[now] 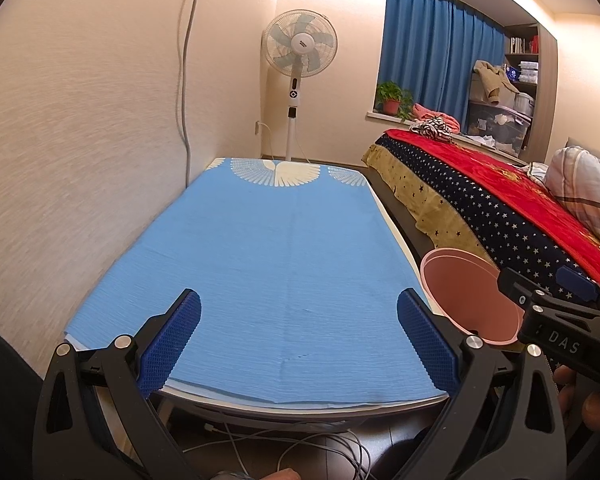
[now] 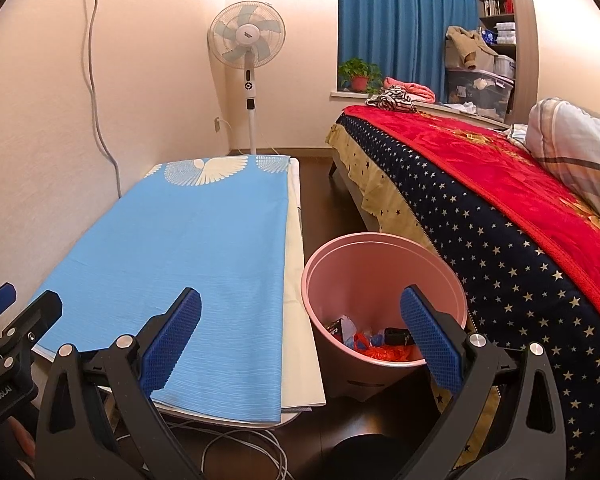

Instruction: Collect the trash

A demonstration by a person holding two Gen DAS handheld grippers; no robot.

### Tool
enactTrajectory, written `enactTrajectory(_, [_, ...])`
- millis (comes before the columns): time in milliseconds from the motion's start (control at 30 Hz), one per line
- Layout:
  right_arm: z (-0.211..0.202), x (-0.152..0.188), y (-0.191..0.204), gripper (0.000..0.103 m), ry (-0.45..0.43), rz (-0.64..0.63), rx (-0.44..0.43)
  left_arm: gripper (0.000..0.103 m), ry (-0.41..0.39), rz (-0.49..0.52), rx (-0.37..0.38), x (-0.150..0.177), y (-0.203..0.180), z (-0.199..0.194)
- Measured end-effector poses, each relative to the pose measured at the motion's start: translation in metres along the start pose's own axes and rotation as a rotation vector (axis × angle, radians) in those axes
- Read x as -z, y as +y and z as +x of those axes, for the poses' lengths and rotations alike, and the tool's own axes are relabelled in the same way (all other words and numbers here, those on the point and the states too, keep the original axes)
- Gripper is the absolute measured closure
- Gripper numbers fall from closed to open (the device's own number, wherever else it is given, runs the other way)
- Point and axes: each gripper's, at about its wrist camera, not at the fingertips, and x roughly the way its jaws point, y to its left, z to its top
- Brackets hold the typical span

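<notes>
left gripper (image 1: 298,340) level over table (image 1: 259,240), jaws spread | right gripper (image 2: 300,340) spread (empty) above bin (image 2: 384,276)

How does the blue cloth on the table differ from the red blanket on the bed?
The blue cloth lies flat and smooth; the red blanket looks plush and lies over a star-patterned cover. The cloth has a white fan-shaped print at its far end; the blanket has gold motifs. Both are spread out as top coverings, with a pink round bin between them.

1 pink bin (image 2: 384,280), perhaps 5 trash pieces (image 2: 374,342) inside, 1 table (image 2: 171,248), 2 grippers (image 1: 299,342) (image 2: 300,344)
</notes>
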Motion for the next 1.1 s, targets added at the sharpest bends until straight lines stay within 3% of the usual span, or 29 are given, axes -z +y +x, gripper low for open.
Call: enactTrajectory(1100, [0.014,0.009,-0.004,0.005,0.034,-0.014,0.002,0.008,0.005,0.008,0.008,0.000,-0.002,0.002])
